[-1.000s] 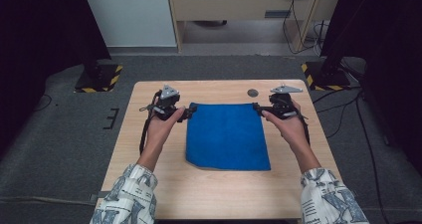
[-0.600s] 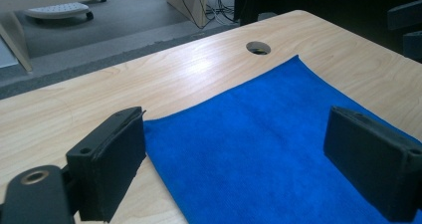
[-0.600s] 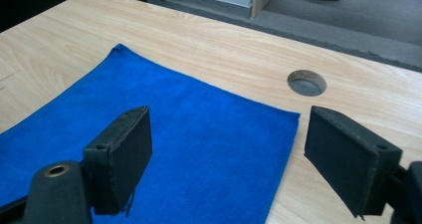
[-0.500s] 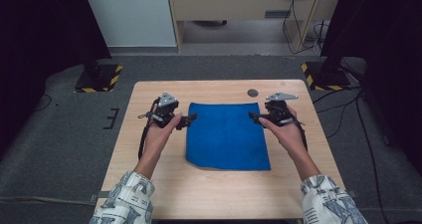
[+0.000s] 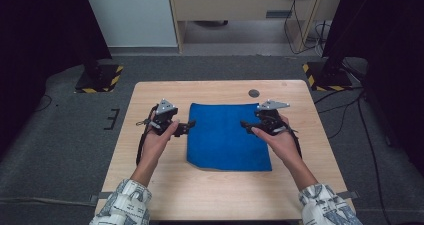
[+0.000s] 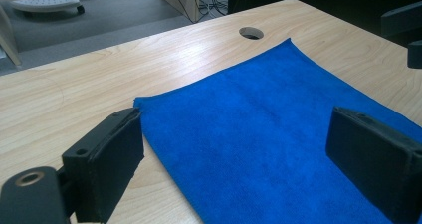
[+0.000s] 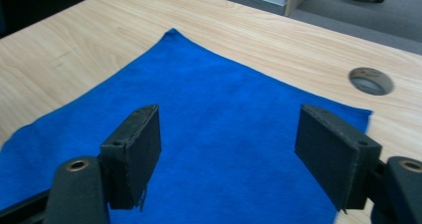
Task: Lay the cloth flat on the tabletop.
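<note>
- Table [image 5: 165, 190]: light wood top, with a cable hole [image 5: 254, 93] near its far edge at about 12 o'clock from the cloth. Nothing else lies on it that I can make out.
- Blue cloth [image 5: 227, 135]: lies flat at the table's centre, spread out and unfolded, no corner lifted.
- Left gripper [image 5: 186, 128]: I have it at the cloth's 9 o'clock edge, towards the far corner. Its jaws stand apart with nothing clamped; in the left gripper view they straddle the cloth's side edge [image 6: 164, 154], one pad [image 6: 112, 159] over bare wood, the other over fabric.
- Right gripper [image 5: 246, 126]: at the cloth's 3 o'clock edge, towards the far corner. Its jaws have just been closing a little but are released; in the right gripper view the cloth [image 7: 224, 129] lies between and beneath them, ungripped.
- Step in hand, as I judge it: approach for a two-handed pickup, likely to fold.
- Next move: I would lower each gripper until one pad slips under the edge, then close both together; uneven grips would skew the fold.
</note>
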Available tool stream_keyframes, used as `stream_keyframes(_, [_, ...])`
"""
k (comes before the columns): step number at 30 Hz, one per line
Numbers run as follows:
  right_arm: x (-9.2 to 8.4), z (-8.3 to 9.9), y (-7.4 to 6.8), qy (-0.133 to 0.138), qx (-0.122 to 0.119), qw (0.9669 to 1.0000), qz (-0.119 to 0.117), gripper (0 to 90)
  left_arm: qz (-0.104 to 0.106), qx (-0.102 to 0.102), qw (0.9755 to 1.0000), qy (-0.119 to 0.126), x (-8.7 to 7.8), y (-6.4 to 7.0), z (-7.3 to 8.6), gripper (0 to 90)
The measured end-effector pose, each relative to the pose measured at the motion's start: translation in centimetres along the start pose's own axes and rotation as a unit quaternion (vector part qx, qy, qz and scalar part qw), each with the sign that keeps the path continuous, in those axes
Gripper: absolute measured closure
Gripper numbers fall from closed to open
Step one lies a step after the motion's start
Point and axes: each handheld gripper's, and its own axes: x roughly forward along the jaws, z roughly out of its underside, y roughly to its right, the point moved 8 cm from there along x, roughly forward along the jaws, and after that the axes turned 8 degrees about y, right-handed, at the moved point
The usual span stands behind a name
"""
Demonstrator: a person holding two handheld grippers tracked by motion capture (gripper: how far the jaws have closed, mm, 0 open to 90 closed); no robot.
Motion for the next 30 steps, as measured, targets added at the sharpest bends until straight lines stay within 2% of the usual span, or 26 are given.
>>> stream_keyframes(4, [0.2, 0.2, -1.0, -0.002, -0.003, 0.9999, -0.011, 28.6, 0.002, -0.010, 0.9999, 0.005, -0.4, -0.1, 0.5, 7.8])
stream_keyframes(7, [0.4, 0.3, -1.7, -0.002, -0.006, 0.9998, -0.018, 29.9, -0.003, -0.003, 1.0000, 0.002, -0.7, -0.5, 0.9, 7.9])
stream_keyframes(11, [0.6, 0.3, -2.8, -0.001, -0.012, 0.9995, -0.028, 31.6, -0.006, -0.017, 0.9998, 0.004, -1.1, -1.1, 1.7, 7.9])
stream_keyframes(14, [0.8, 0.5, -3.6, -0.002, -0.017, 0.9992, -0.036, 32.8, -0.009, -0.016, 0.9998, 0.002, -1.3, -1.4, 2.2, 8.4])
stream_keyframes(24, [1.3, 1.0, -6.6, -0.010, -0.028, 0.9975, -0.065, 37.6, -0.015, -0.011, 0.9996, -0.022, -1.5, -1.7, 3.8, 8.1])
stream_keyframes(26, [1.4, 1.2, -7.4, -0.011, -0.032, 0.9966, -0.075, 42.8, -0.016, -0.008, 0.9994, -0.028, -1.7, -1.8, 4.1, 8.1])
stream_keyframes(30, [1.6, 1.4, -8.7, -0.017, -0.040, 0.9949, -0.091, 46.6, -0.018, -0.010, 0.9992, -0.035, -1.8, -2.0, 4.7, 8.1])
